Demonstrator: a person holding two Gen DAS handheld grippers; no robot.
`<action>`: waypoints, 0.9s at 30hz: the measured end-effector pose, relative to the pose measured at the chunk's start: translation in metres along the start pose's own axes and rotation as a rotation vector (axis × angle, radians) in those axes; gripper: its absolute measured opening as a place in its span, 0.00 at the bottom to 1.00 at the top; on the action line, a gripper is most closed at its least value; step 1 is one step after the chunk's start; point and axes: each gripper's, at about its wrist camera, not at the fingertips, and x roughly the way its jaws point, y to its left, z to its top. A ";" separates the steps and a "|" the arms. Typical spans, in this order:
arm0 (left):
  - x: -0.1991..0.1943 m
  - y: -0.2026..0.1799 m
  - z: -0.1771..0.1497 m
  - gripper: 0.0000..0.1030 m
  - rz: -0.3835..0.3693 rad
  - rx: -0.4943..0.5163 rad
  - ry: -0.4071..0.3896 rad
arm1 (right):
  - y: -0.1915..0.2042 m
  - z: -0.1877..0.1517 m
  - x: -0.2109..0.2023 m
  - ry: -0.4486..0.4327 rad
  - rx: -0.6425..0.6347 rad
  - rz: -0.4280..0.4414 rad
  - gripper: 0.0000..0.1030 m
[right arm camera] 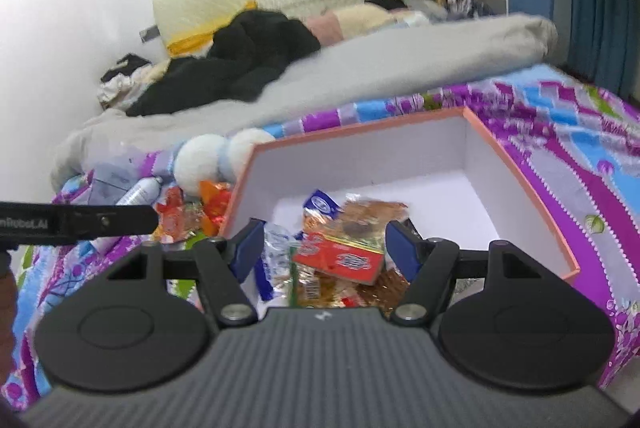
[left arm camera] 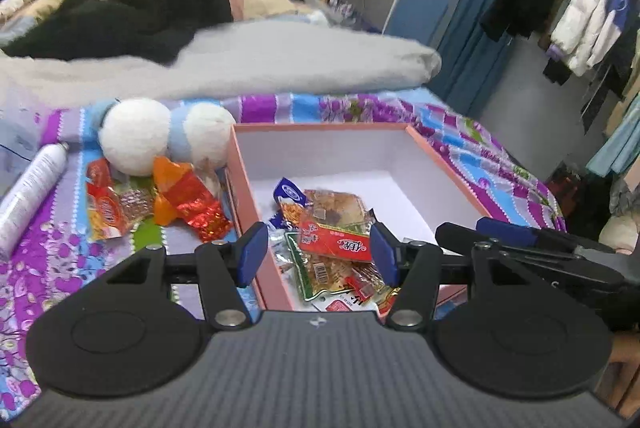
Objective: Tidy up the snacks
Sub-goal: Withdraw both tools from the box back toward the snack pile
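- Hovering over the near end of the pink box [left arm camera: 256, 204], the left gripper [left arm camera: 320, 256] has its blue-padded jaws spread wide with nothing between them.
- The right gripper [right arm camera: 322, 252] hangs above the same box [right arm camera: 520, 180], jaws likewise apart and empty; its dark fingers also reach into the right edge of the left wrist view.
- A heap of snack packets [left arm camera: 332, 240] lies in the box's near part, on its white floor: a red packet [right arm camera: 340, 260] on top, a blue-and-white wrapper [right arm camera: 320, 204] behind it, and clear packs with brownish contents.
- More snacks [left arm camera: 156, 204], in red and orange wrappers, lie outside on the patterned bedspread [left arm camera: 460, 132], just left of the box wall.
- A white and pale blue plush toy [left arm camera: 160, 132] sits behind those loose snacks, touching the box's far left corner.
- A white spray can [left arm camera: 28, 196] lies on its side further left.
- Grey bedding [left arm camera: 240, 64] and black clothing [left arm camera: 132, 12] are piled beyond.
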 end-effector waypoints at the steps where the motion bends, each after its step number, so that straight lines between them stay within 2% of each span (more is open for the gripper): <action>1: -0.010 0.002 -0.005 0.60 0.005 0.002 -0.021 | 0.005 -0.004 -0.006 -0.016 0.005 0.010 0.67; 6: -0.036 0.015 -0.034 0.60 0.037 0.018 -0.077 | 0.030 -0.023 -0.026 -0.049 0.032 0.052 0.67; 8: -0.040 0.020 -0.046 0.60 0.067 0.015 -0.074 | 0.042 -0.032 -0.028 -0.044 0.019 0.046 0.67; 16: -0.075 0.046 -0.081 0.60 0.089 -0.031 -0.082 | 0.083 -0.064 -0.037 -0.026 -0.040 0.065 0.67; 27: -0.116 0.062 -0.115 0.60 0.107 -0.084 -0.091 | 0.119 -0.093 -0.065 -0.058 -0.074 0.068 0.67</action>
